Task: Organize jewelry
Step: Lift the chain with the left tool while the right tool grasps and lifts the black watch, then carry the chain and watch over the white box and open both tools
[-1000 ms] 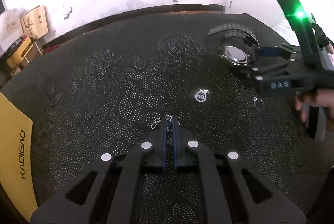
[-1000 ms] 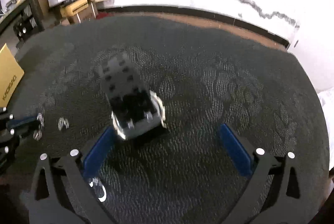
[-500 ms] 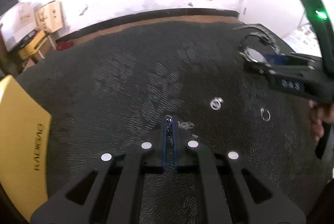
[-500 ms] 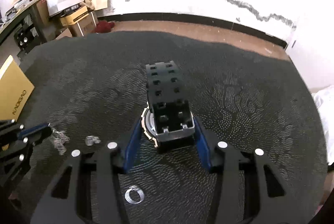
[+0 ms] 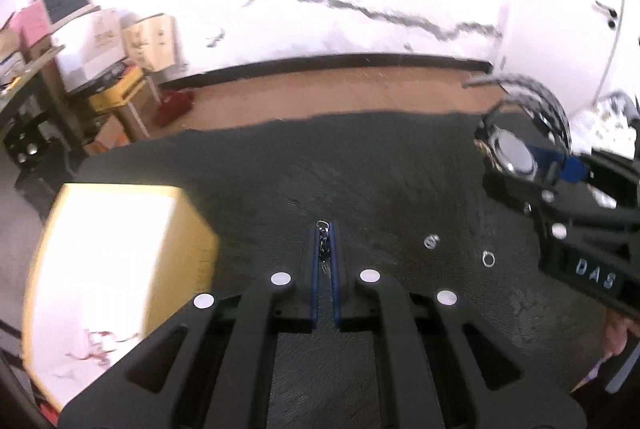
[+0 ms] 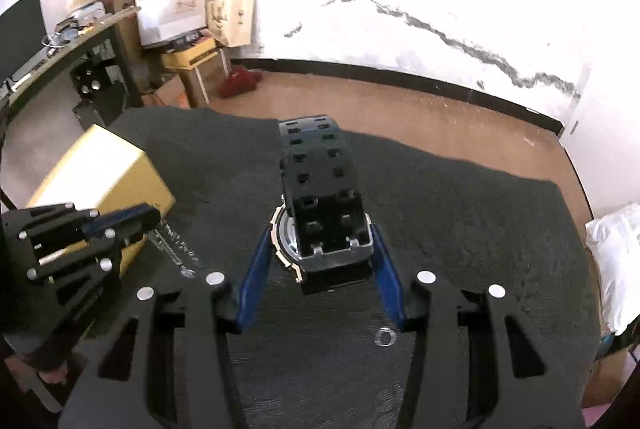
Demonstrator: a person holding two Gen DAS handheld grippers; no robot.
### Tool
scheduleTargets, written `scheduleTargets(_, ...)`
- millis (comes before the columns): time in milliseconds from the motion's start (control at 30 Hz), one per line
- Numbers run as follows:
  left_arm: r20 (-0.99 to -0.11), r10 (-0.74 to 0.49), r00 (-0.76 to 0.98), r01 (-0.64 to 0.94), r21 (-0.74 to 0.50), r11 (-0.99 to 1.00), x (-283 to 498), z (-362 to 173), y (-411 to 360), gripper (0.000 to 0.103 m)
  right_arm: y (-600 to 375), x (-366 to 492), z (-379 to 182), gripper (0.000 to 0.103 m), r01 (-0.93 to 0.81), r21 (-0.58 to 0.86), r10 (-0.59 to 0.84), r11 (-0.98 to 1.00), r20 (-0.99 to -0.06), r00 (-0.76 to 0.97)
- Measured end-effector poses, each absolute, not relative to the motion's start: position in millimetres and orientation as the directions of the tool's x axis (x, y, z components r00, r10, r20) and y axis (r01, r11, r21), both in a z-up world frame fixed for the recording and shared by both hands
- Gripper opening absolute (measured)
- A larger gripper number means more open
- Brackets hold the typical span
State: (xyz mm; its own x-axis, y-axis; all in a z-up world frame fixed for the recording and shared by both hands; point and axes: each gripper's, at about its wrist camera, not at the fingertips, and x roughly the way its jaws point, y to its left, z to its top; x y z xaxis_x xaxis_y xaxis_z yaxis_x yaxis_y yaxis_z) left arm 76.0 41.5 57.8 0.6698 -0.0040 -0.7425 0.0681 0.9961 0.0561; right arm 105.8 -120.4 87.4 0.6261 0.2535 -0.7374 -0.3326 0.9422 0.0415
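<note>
1. Black, studded cloth [image 5: 400, 169] on the table fills the left wrist view. Left gripper [image 5: 325, 229] pinched tight on a thin chain [image 5: 323, 249], its top link poking out above the tips. Yellow box [image 5: 120, 261] at lower left, lid side washed out by glare. Two small rings, one [image 5: 432, 241] nearer and one [image 5: 488, 260] farther right, loose on the cloth. Right gripper visible at the right edge, carrying the watch [image 5: 514, 157].

2. Seen from the right wrist: right gripper [image 6: 320, 249] closed onto the watch [image 6: 320, 213] by its case, jaws just drawn in to about half width, strap arching up and away. One ring [image 6: 385, 337] lying below on the cloth. Left gripper [image 6: 144, 215] over the near corner of the box [image 6: 100, 173], chain [image 6: 176, 249] dangling from it.

3. Probably a carry toward the box with both pieces. Best done slowly and level, grip kept firm on the case so the heavy strap cannot swing the watch loose; chain lowered hanging end first to avoid tangling.

4. In the way: the two grippers converging on one box, so one at a time. Clutter of cartons and a monitor beyond the table, well apart.
</note>
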Motion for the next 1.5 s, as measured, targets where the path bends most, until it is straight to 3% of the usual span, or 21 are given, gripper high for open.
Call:
scheduleTargets(300, -0.685, 0.106, 0.721, -0.076, 0.075, 0.994, 29.6, 162.2, 143.6, 0.004, -16.0, 77.3, 183.7, 0.049, -0.472, 0.066, 0.386, 0.879, -0.680, 0.623)
scheduleTargets(600, -0.679, 0.217, 0.702, -0.207, 0.097, 0.974, -17.5, 202.9, 249.0, 0.004, 104.4, 59.2, 224.4, 0.049, -0.602, 0.115, 0.509, 0.790, -0.670, 0.540)
scheduleTargets(867, -0.721, 0.227, 0.655, -0.260, 0.068, 0.963, -26.6, 164.7, 297.4, 0.004, 169.2, 56.7, 185.4, 0.049, -0.636, 0.118, 0.499, 0.763, -0.732, 0.463)
scheduleTargets(1300, -0.835, 0.189, 0.517, -0.282, 0.043, 0.959, 4.9, 28.2, 328.6, 0.004, 223.8, 106.5, 50.4, 0.049, -0.618, 0.045, 0.337, 0.785, -0.867, 0.366)
scheduleTargets(1500, -0.863, 0.182, 0.471, -0.275, 0.052, 0.960, 11.3, -2.3, 335.8, 0.004, 224.7, 121.9, 19.9, 0.049, -0.607, 0.038, 0.303, 0.793, -0.891, 0.340)
